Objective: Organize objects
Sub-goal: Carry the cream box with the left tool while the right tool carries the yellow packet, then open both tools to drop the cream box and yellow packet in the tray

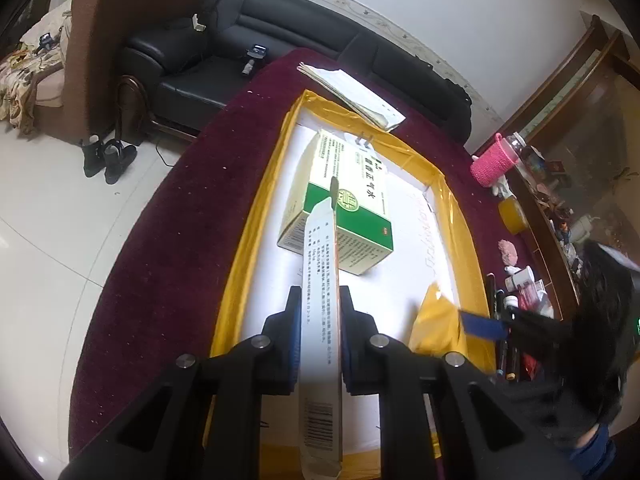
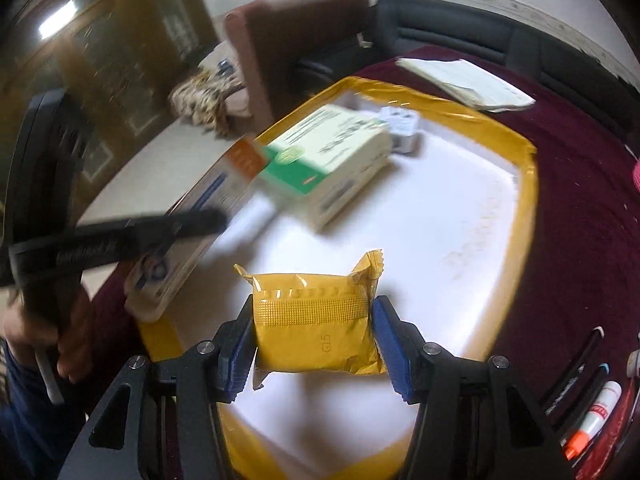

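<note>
- The left gripper (image 1: 320, 312) has its jaws almost together and clamps a thin flat box (image 1: 320, 320) on its two wide faces. The box stands on edge; its long axis runs straight away from the camera, and its far end points at the green and white box.
- The right gripper (image 2: 314, 334) holds a yellow packet (image 2: 316, 332) between its blue pads (image 2: 390, 348), jaws about half wide. The packet lies flat with its crimped end pointing away from the camera, and its long side goes across the jaws, from one pad to the other.
- Both things are above a white tray with a yellow rim (image 1: 260, 208).
- Farther on the tray lies the green and white box (image 1: 340, 208), flat, with its green end toward the grippers and its long axis running away. Just behind it stands a small white thing (image 2: 402, 126), too blurred to name.
- The tray rests on a dark red cloth (image 1: 168, 216) that covers the table. Pens (image 2: 588, 396) lie at the right edge, and a stack of papers (image 1: 352, 94) at the far side.
- Behind the table there is a black leather sofa (image 1: 224, 48), a brown armchair (image 1: 104, 40) and a pale tiled floor (image 1: 48, 208).
</note>
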Demonstrator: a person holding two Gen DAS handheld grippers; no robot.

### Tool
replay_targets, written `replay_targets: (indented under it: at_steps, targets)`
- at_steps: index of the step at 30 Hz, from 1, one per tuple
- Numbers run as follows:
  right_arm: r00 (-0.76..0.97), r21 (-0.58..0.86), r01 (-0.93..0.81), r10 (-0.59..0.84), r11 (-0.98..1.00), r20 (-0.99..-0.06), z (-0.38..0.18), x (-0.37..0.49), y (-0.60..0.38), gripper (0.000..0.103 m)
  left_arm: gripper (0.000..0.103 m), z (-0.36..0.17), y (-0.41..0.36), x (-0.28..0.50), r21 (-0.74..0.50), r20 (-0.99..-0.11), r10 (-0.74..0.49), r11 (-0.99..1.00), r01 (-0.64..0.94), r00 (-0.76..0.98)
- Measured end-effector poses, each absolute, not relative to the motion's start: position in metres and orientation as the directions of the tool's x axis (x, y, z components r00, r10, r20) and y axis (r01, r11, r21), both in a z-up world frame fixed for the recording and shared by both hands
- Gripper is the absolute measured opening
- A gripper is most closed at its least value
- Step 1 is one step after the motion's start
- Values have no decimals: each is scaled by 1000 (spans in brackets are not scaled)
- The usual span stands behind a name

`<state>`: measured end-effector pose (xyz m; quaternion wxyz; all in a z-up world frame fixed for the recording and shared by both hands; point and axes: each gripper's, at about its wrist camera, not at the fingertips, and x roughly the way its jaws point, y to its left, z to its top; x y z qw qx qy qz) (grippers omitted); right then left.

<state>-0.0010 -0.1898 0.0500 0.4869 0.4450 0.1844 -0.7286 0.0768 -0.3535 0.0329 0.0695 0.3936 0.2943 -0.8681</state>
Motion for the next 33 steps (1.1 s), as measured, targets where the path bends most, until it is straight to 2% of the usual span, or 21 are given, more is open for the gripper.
replay_targets:
  at_steps: [11,16,21,28,30,33]
  targets:
    - [-190,46,910,-510,-413,-839,38,32,-221,61,21,42,-351,82,-416,-732,89,-844,339,-676]
    - [-190,40,911,-503,-410,-843,36,37,-229,61,36,53,-354,96,-403,-718,67,-852,335,-693]
    - [-194,31,910,-490,-414,-850,33,45,-240,62,39,65,-354,111,-397,-698,49,-856,329,-715]
    - [-176,25,919,-465,-394,-868,33,53,-241,68,41,71,-356,120,-399,-688,37,-854,335,-725]
    - [-181,32,913,-474,-407,-862,36,51,-236,73,42,72,-354,120,-396,-688,36,-856,333,-725]
    - [-176,52,910,-497,-412,-850,43,49,-227,75,43,73,-353,122,-393,-689,35,-857,333,-724]
